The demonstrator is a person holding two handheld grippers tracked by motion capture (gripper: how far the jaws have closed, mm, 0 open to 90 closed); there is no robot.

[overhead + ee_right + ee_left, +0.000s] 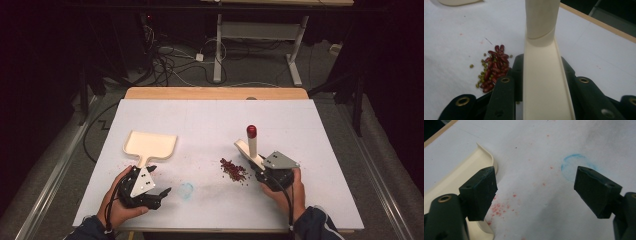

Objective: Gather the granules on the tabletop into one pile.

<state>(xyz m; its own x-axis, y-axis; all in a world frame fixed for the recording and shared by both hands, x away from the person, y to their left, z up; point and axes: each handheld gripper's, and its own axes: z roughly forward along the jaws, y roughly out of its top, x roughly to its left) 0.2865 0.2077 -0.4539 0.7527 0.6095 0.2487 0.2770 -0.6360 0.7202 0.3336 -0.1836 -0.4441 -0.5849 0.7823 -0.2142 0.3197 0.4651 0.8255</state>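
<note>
A cream dustpan (150, 144) lies on the left of the white table, its handle pointing toward me. My left gripper (159, 181) rests just below that handle, open. In the left gripper view my left gripper (536, 190) has bare table between its jaws, and the dustpan's edge (481, 157) lies behind one jaw. My right gripper (264, 170) is shut on a cream scraper (248, 149) with an upright red-tipped handle (251, 131). The scraper's flat bar (544, 75) runs out between the jaws. A small pile of red and green beans (233, 170) (494, 70) lies just left of it.
A faint blue circle (187, 190) (574, 167) is drawn on the table sheet (210, 120) between the two hands. Red specks dot the sheet near the dustpan. Beyond the wooden far edge (215, 93) stand a desk frame and floor cables.
</note>
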